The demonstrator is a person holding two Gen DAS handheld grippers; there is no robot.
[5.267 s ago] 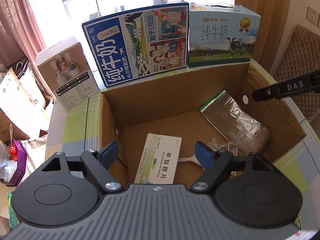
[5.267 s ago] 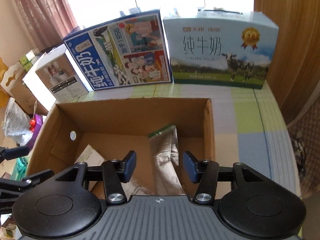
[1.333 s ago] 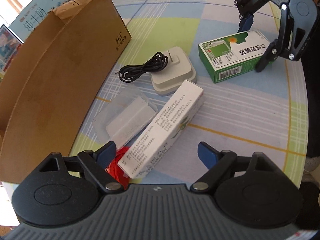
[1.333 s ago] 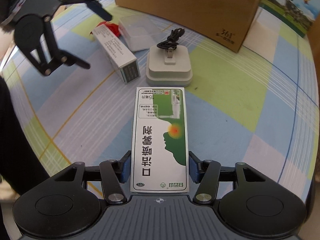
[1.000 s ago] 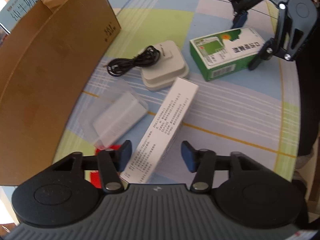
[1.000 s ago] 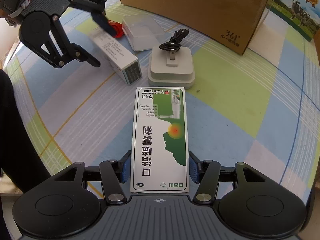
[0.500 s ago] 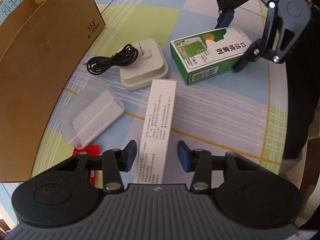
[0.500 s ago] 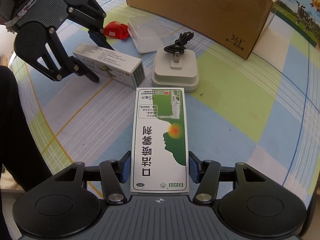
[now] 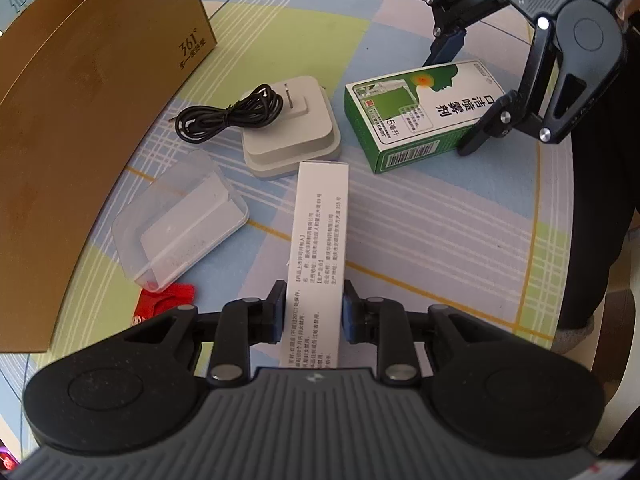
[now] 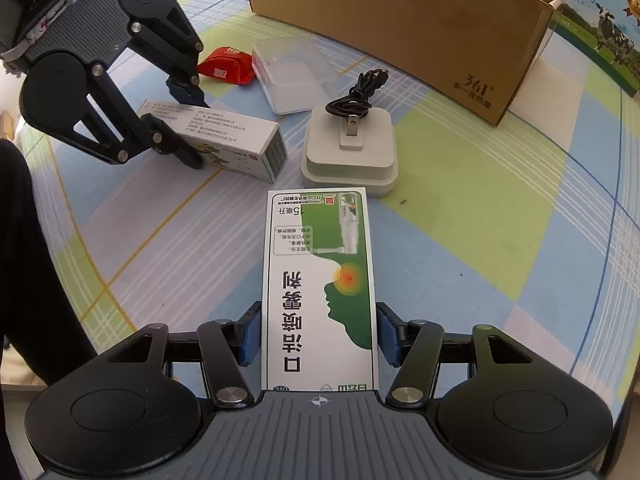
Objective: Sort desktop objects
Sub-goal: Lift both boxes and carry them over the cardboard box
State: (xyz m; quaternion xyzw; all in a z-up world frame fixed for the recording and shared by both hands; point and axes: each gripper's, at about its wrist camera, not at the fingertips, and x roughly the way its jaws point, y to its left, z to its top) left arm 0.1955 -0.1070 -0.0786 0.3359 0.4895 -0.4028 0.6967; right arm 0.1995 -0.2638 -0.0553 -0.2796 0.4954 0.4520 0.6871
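White carton (image 9: 320, 232) between left tongs (image 9: 314, 316)

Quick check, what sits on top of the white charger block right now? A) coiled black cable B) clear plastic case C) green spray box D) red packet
A: the coiled black cable lies partly on the white charger block by its plug prongs, while the red packet and clear plastic case lie apart on the tablecloth.

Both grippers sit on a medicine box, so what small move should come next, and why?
Probably lift both boxes off the table. The left gripper jaws, just closing, now press the white box; the right gripper clamps the green box. Both still lie flat.
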